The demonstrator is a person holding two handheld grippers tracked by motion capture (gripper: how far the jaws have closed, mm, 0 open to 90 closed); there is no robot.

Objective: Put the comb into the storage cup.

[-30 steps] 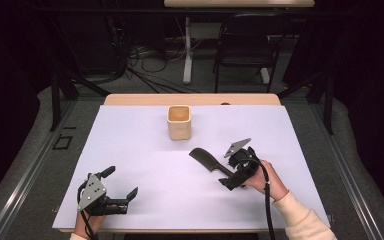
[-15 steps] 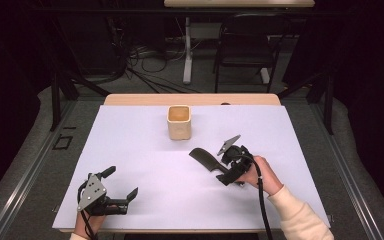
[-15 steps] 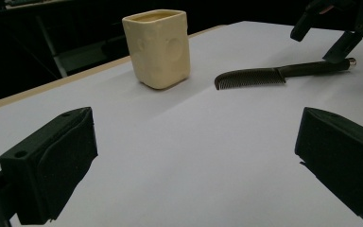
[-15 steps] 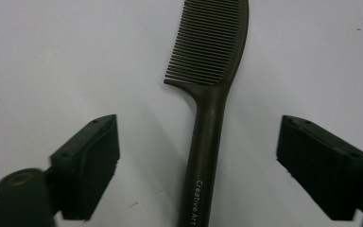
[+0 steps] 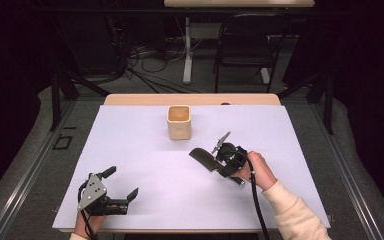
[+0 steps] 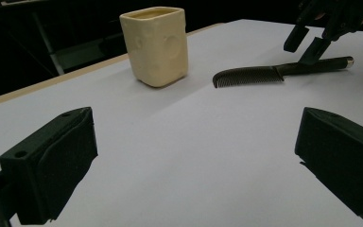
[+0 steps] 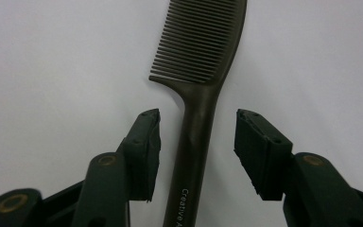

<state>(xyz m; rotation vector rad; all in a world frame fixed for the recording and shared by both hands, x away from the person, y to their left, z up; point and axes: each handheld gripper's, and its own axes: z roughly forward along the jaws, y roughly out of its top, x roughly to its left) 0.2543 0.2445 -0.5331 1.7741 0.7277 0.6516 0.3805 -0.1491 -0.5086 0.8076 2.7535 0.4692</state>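
At the near left of the white tabletop [image 5: 145, 145], the left gripper [image 5: 114, 188] rests low in the person's left hand [image 5: 87, 226]. Its jaws are spread wide and nothing is between them; in the left gripper view there is bare white surface between the two black jaws.

Further to the right, at the far middle of the tabletop, stands a cream-coloured cup [image 5: 179, 121] with a nearly square mouth. It is upright. From the high view its inside looks empty, but the bottom is not clearly seen. In the left gripper view the cup [image 6: 155, 43] is far and a little to the left, and its inside cannot be seen from there.

To the right of the cup and nearer to the person lies a dark comb [image 5: 203, 158], flat on the tabletop and well apart from the cup. Its toothed end points to the left and its handle to the right.

The right gripper [image 5: 228, 160], held in the right hand [image 5: 258, 170], is over the handle of the comb. In the right gripper view its jaws are spread, one on each side of the comb [image 7: 203, 80] handle, and neither jaw touches it.
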